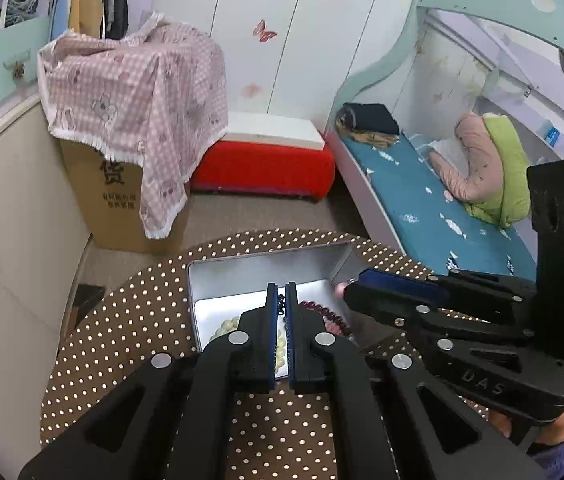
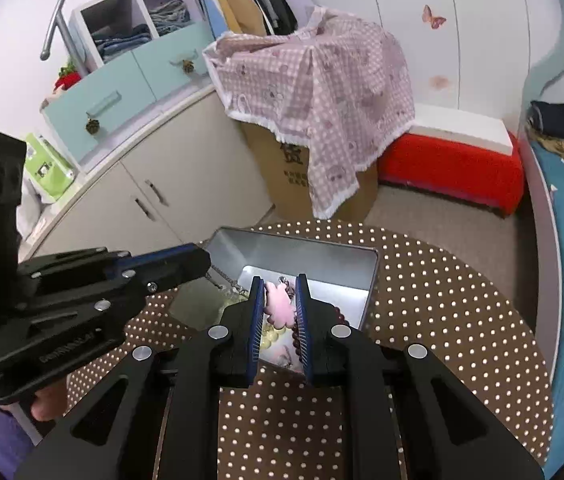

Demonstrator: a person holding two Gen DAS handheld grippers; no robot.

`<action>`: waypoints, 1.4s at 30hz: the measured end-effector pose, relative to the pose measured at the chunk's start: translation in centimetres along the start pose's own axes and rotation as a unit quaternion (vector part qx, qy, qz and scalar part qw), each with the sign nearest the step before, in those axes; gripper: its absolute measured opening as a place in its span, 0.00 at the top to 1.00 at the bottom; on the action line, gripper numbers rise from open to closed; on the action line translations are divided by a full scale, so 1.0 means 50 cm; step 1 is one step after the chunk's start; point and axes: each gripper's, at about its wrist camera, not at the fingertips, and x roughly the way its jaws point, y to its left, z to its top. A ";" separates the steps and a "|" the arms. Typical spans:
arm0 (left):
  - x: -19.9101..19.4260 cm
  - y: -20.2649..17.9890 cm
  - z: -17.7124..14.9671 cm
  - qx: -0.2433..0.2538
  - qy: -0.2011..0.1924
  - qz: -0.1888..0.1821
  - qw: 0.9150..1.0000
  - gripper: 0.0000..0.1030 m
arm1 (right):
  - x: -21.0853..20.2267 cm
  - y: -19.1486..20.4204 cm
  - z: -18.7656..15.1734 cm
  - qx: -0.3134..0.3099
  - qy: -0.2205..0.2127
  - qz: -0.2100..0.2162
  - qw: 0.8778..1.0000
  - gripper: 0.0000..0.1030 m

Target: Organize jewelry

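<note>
Both grippers hang over the open tin (image 2: pixel 293 254) at the tabletop's (image 2: pixel 441 300) far edge for dropping: left gripper (image 1: pixel 280 312) fingers pressed on a dark chain (image 1: pixel 280 305), right gripper (image 2: pixel 279 306) fingers pinching a pink charm (image 2: pixel 278 304).

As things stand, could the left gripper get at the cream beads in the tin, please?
Probably not yet: the left gripper hangs right over the cream beads, but it is already shut on a dark chain.
</note>
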 end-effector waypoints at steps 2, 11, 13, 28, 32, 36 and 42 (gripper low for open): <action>0.009 0.006 -0.003 -0.005 0.007 -0.002 1.000 0.97 | 0.010 -0.002 -0.004 0.001 0.005 -0.002 1.000 0.84; 0.014 0.014 -0.010 -0.007 0.011 0.008 1.000 0.84 | 0.026 -0.006 -0.013 0.006 0.014 -0.004 1.000 0.84; 0.012 0.015 -0.012 -0.013 0.009 0.009 1.000 0.76 | 0.026 -0.007 -0.012 0.007 0.016 -0.004 1.000 0.84; -0.133 -0.029 -0.033 0.005 -0.069 0.055 0.996 0.28 | -0.142 0.035 -0.032 -0.006 -0.068 -0.050 0.996 0.42; -0.210 -0.057 -0.059 0.009 -0.106 0.065 0.992 0.23 | -0.231 0.084 -0.059 -0.028 -0.107 -0.067 0.992 0.37; -0.278 -0.088 -0.088 0.013 -0.131 0.065 0.989 0.18 | -0.307 0.137 -0.090 -0.047 -0.136 -0.077 0.987 0.35; -0.376 -0.124 -0.154 0.007 -0.178 0.069 0.982 0.18 | -0.403 0.209 -0.147 -0.079 -0.163 -0.107 0.978 0.33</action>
